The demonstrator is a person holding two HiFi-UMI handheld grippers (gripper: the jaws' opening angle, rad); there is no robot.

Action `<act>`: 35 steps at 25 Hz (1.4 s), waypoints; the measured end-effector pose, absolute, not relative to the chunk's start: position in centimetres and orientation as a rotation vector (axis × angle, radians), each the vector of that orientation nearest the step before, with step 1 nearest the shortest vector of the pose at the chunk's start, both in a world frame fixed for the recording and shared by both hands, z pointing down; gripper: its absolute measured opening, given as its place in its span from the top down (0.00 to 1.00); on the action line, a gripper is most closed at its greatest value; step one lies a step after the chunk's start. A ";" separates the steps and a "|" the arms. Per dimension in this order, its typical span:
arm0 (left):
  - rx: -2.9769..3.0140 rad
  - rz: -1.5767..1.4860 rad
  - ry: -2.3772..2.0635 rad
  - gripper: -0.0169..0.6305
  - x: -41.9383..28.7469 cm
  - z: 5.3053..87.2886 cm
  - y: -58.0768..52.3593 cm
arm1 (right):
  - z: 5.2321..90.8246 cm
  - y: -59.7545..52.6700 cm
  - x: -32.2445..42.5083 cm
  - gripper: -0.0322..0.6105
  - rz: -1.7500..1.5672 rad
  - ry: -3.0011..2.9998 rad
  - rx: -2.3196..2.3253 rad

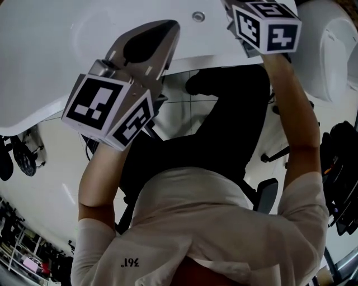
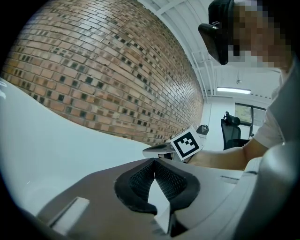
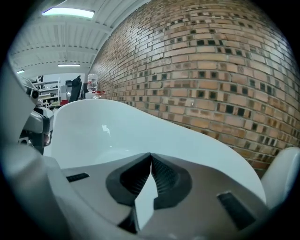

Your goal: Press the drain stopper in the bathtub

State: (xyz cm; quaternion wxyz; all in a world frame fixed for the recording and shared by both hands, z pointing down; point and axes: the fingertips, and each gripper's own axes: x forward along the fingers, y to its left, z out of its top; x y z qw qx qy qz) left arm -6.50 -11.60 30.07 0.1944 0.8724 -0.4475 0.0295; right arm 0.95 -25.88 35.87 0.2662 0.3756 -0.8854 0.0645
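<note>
The white bathtub point(image 1: 50, 50) fills the top of the head view. Its round chrome drain stopper point(image 1: 198, 16) lies on the tub's bottom. My left gripper point(image 1: 173, 25) reaches over the rim into the tub, its tip just left of the stopper and apart from it. Its jaws are shut with nothing between them, as the left gripper point(image 2: 154, 162) shows in its own view. My right gripper point(image 3: 150, 155) is shut and empty too, pointing along the tub point(image 3: 117, 136). In the head view only its marker cube point(image 1: 267, 25) shows, right of the stopper.
A brick wall point(image 3: 220, 70) runs behind the tub. A white rounded fixture point(image 1: 335, 50) stands at the right. The person's dark legs point(image 1: 218, 111) and a black office chair point(image 1: 263, 192) are over the tiled floor below the rim. A bottle point(image 3: 93, 83) stands at the tub's far end.
</note>
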 end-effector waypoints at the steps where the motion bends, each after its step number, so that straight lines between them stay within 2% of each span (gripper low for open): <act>1: 2.451 0.088 -1.258 0.97 -6.6 30.1 -12.2 | 36.0 -26.6 0.8 0.93 0.171 -2.386 1.018; 6: 2.457 0.129 -1.270 0.97 -6.6 30.8 -14.7 | 38.5 -30.1 0.8 0.93 0.202 -2.337 1.037; 19: 2.445 0.237 -1.205 0.97 -6.3 34.7 -21.2 | 51.7 -36.7 0.4 0.93 0.339 -2.104 0.948; 35: 2.309 0.425 -1.172 0.97 -7.3 43.0 -26.9 | 67.1 -40.3 2.3 0.93 0.569 -1.833 0.863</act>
